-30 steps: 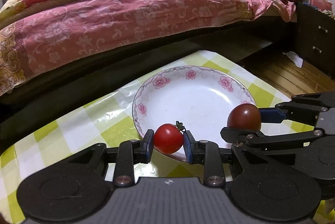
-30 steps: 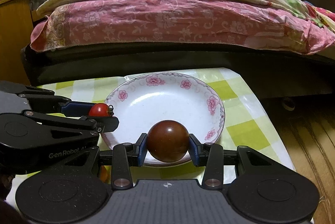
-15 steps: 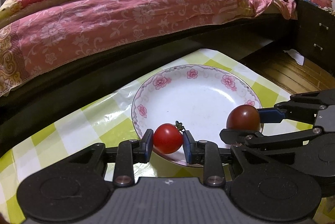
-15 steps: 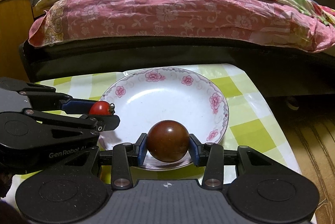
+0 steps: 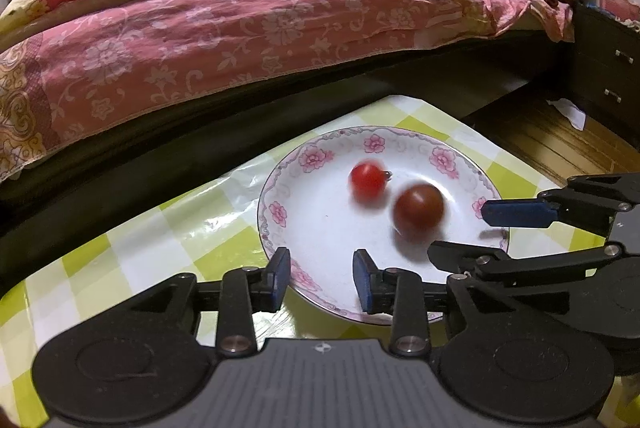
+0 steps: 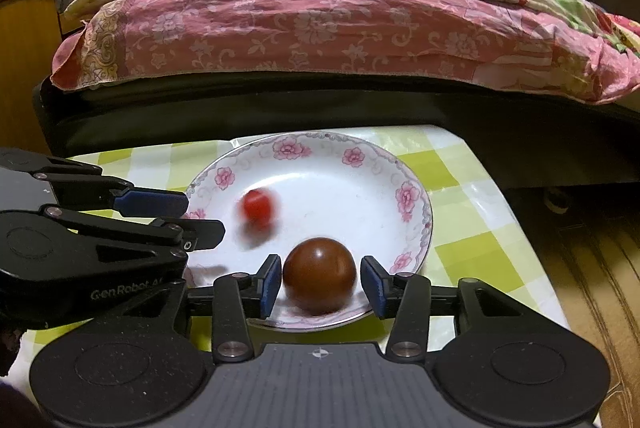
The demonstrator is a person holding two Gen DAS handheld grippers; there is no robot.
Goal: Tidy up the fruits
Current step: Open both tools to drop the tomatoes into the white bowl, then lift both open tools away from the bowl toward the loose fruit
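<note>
A white plate with pink flowers (image 5: 316, 156) (image 6: 412, 196) stands on the checked tablecloth. A small red tomato (image 5: 367, 180) (image 6: 258, 206) and a larger dark brown-red fruit (image 5: 418, 206) (image 6: 319, 274) lie in the plate, both blurred. My left gripper (image 5: 322, 272) (image 6: 192, 214) is open and empty at the plate's near rim. My right gripper (image 6: 322, 282) (image 5: 472, 230) is open, its blue pads on either side of the dark fruit with gaps.
A bed with a pink floral quilt (image 5: 240, 28) stands close behind the table. The green-and-white tablecloth (image 5: 132, 248) ends at the far edge near the bed. A dark cabinet (image 5: 604, 80) and wooden floor (image 5: 560, 144) are at the right.
Both grippers have opened and let go of their fruits. The red tomato and the dark fruit now lie in the plate, blurred by motion.
</note>
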